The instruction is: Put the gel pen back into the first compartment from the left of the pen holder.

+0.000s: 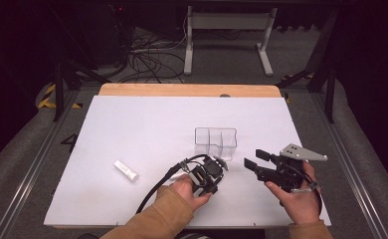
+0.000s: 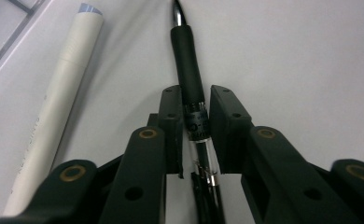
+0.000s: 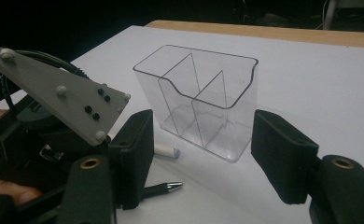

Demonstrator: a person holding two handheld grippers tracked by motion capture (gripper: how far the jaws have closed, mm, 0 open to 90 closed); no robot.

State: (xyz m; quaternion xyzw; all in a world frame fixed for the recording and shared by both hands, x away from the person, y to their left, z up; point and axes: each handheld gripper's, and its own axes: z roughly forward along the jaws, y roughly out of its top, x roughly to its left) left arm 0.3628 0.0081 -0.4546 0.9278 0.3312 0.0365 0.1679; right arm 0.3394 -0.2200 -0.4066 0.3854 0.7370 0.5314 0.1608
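White rectangular sheet [image 1: 132, 124] covers the tan wooden tabletop [image 1: 182, 90], wood edge showing at far side. Clear plastic three-compartment holder [image 1: 216, 143], colourless. Short white tube [image 1: 126, 171] near left, with a pale blue end (seen in left gripper view). Black-grip pen with clear barrel and silver tip [image 2: 189, 79]. Left gripper [image 1: 208, 174] black, brass-coloured rivets on jaws. Right gripper [image 1: 254, 160] black, grey three-cornered plate on top. Mustard-brown sleeve [image 1: 157, 216]. Grey carpet floor [image 1: 18, 144], yellow-black striped tape [image 1: 46, 95] far left.
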